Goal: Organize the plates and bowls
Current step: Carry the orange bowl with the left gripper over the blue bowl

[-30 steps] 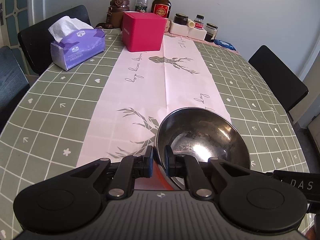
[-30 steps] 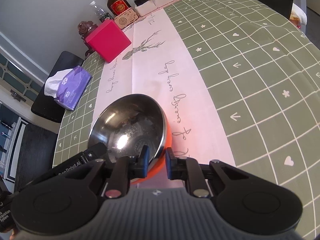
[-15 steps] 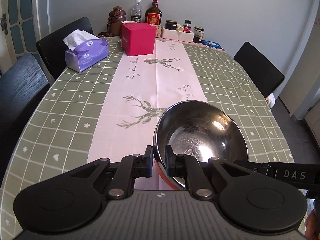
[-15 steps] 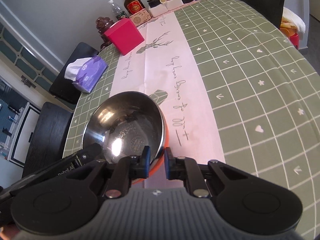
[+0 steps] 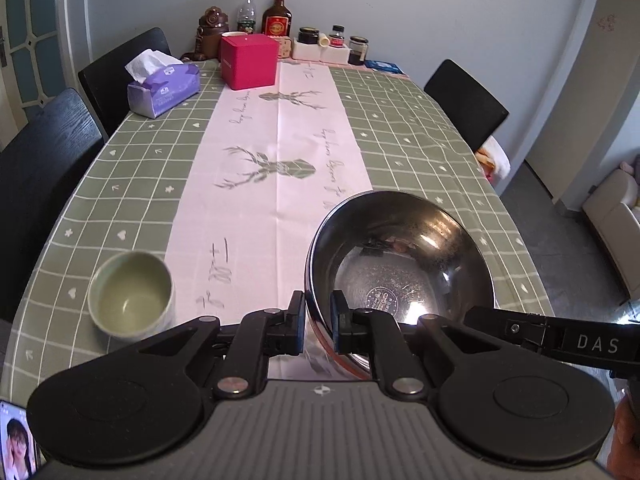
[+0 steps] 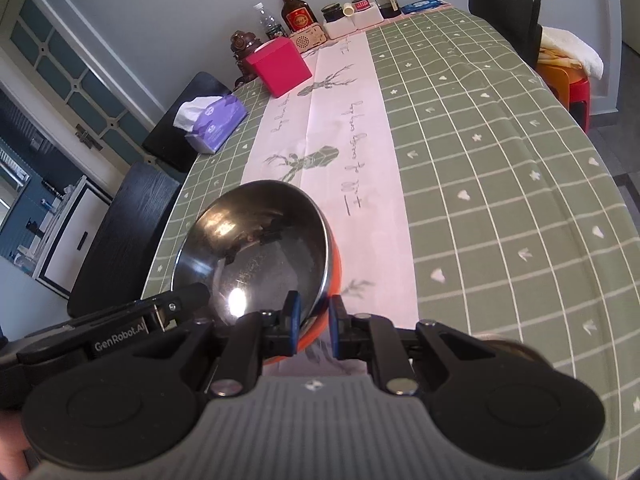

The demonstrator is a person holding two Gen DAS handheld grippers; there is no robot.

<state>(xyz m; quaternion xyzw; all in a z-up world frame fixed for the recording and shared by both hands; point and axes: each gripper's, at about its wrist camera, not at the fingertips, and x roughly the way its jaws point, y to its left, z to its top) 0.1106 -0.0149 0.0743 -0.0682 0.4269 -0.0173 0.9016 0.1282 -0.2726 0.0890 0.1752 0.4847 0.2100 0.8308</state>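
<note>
Left wrist view, left to right: small green bowl (image 5: 131,298) standing on the checked tablecloth (image 5: 120,184); left gripper (image 5: 317,322) clamped on the near rim of the steel bowl (image 5: 404,268), held above the table's near end. Right wrist view: steel bowl (image 6: 256,244), orange outside, tilted; right gripper (image 6: 314,322) pinching its rim from the opposite side.

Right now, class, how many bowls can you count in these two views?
2. The steel bowl with an orange outside is held at its rim by both grippers; the small green ceramic bowl stands on the table's near left edge. More may be hidden.
</note>
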